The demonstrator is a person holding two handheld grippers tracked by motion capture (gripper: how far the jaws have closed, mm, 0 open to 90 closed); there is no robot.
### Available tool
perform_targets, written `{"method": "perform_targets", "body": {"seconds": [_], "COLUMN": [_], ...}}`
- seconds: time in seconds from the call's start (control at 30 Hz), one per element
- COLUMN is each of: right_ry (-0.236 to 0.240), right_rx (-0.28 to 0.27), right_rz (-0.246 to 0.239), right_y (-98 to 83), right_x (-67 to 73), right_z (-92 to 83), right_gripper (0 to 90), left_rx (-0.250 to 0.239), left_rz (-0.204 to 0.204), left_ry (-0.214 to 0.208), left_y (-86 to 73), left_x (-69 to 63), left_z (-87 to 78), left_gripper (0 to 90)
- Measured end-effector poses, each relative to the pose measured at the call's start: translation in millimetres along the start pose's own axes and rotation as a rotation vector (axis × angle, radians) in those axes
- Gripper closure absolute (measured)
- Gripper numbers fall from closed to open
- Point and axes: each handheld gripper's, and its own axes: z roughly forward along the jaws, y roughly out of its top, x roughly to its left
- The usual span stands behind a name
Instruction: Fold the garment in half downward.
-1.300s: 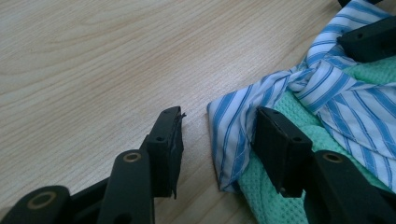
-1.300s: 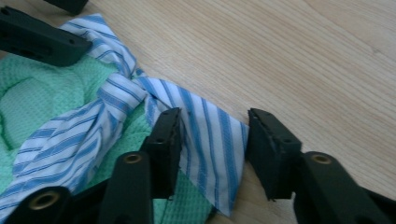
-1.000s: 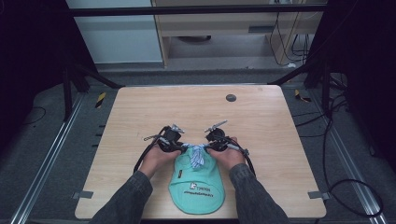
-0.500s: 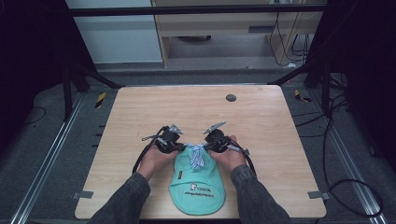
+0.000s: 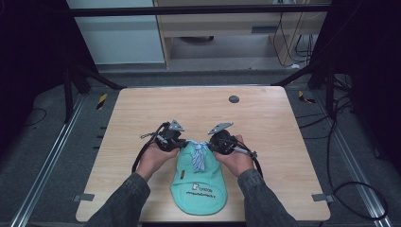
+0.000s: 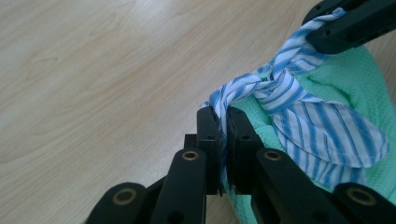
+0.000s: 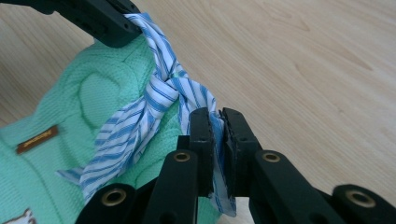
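On table (image 5: 142, 113), both grippers (image 6: 223, 122) (image 7: 215, 122) clamp striped collar (image 6: 299, 107) of green garment (image 5: 198, 182); dark disc (image 5: 233, 99) far off.

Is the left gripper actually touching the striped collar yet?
Touching. The left gripper view shows the left gripper with its jaws shut on the blue-and-white striped collar, fabric pinched between the pads, no gap.

One green garment (image 5: 197, 183), one blue-striped collar tie (image 5: 199, 156), one dark round disc (image 5: 233, 99), two claws, one worktop (image 5: 265, 123).
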Motion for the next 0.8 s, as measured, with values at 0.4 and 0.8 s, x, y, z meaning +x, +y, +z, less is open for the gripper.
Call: {"method": "perform_targets", "body": {"seconds": [0.4,0.8], "right_ry": [-0.020,-0.021], "right_rx": [-0.022,-0.035], "right_rz": [-0.040,-0.089], "right_y": [8.3,21.4], "right_x": [-10.7,-10.5], "right_z": [-13.5,-19.5], "right_gripper": [83.7,84.1], "left_rx": [-0.024,-0.039], "left_rz": [0.038,0.054], "left_ry": [0.009,0.014], "left_y": [18.7,25.1], "left_x": [-0.8,4.3], "left_z": [-10.5,-22.1], "left_gripper": [85.6,85.7]}}
